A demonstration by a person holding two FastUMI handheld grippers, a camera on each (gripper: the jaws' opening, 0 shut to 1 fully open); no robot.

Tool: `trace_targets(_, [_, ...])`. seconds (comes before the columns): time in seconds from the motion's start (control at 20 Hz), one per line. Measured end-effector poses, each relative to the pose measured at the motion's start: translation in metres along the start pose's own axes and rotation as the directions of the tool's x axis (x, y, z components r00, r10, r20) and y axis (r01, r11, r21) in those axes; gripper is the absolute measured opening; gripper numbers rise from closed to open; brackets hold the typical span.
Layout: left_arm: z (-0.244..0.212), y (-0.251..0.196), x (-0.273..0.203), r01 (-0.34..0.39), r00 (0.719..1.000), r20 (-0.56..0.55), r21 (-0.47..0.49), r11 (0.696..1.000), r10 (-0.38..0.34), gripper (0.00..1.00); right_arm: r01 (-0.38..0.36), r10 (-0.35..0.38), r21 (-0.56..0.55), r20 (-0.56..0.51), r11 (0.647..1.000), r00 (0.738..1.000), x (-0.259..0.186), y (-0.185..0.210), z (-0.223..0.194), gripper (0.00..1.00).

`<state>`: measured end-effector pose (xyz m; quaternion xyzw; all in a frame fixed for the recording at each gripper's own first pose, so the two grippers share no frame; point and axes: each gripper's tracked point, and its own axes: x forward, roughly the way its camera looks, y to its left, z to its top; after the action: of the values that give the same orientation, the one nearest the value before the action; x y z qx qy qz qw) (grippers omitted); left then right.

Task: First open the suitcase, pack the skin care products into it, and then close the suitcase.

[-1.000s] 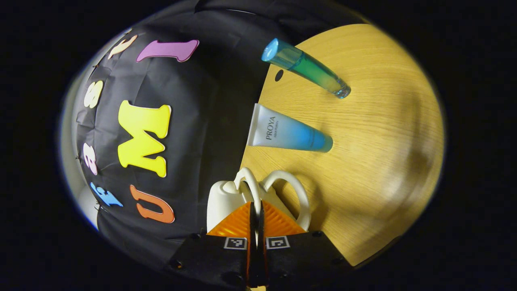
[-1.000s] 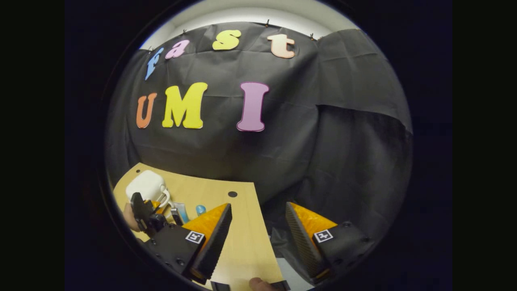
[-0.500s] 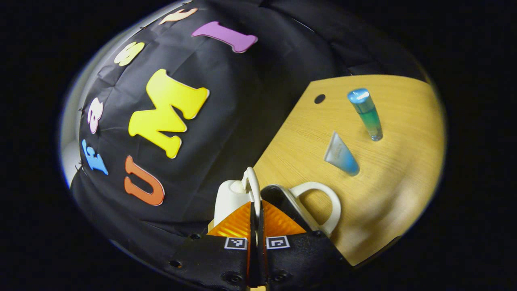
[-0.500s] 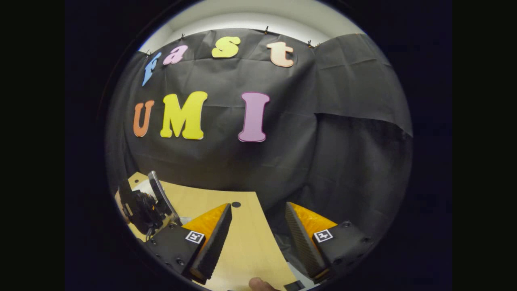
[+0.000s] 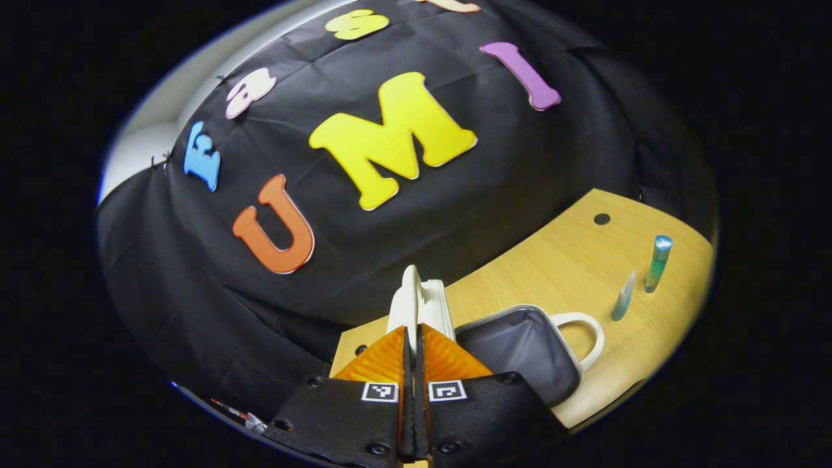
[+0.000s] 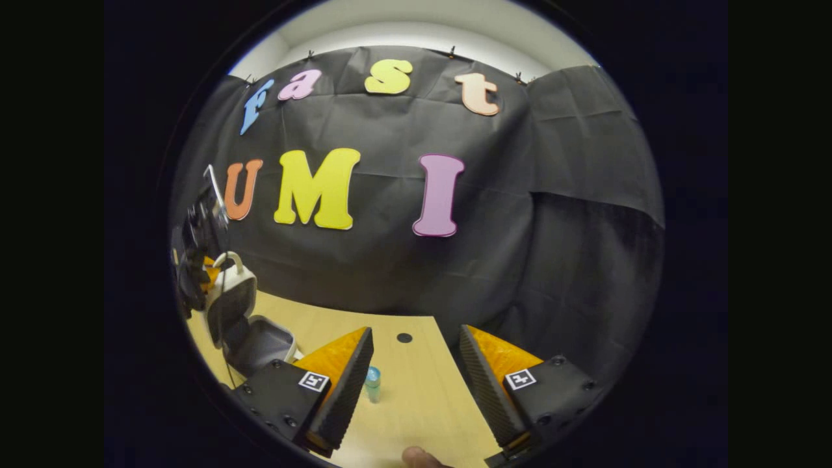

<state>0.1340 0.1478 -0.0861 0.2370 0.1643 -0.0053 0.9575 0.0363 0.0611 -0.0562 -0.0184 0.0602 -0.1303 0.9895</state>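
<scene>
- The suitcase (image 5: 520,348) lies open on the table (image 5: 559,260): its base flat, dark lining up, its lid (image 5: 416,302) raised nearly upright at the near-left corner.
- Our left gripper (image 5: 411,354) has its jaws pinched on the lid's handle, straight ahead of them; we judge the opening step almost done.
- The coming move turns on the products: a tube (image 5: 623,296) and a bottle (image 5: 658,263) stand upright, close together, to the right of the case.
- From our right gripper (image 6: 409,364) the bottle (image 6: 372,383) stands just ahead, beside the left finger, its long axis vertical; this hand is nearer and free.
- Its jaws gape wide, holding nothing, hovering level above the table and pointing toward the wall.
- We would take the bottle from the side.
</scene>
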Motion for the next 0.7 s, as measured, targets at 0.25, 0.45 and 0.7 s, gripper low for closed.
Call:
trace_targets(0.25, [-0.051,0.076,0.025,0.012,0.998,-0.053,-0.143,0.99,-0.019,0.03,-0.024,0.023,-0.012,-0.013,1.0,1.0,0.001,0.036,0.0,0.8])
trace_targets(0.45, [-0.104,0.133,0.046,0.008,0.996,-0.088,-0.166,0.986,-0.023,0.03,-0.036,0.035,-0.033,-0.028,0.999,0.999,-0.001,0.056,-0.002,0.8])
trace_targets(0.7, [-0.157,0.166,0.081,0.068,0.993,-0.082,-0.18,0.981,-0.083,0.03,-0.031,0.028,-0.042,-0.078,0.999,0.997,0.0,0.066,-0.014,0.8])
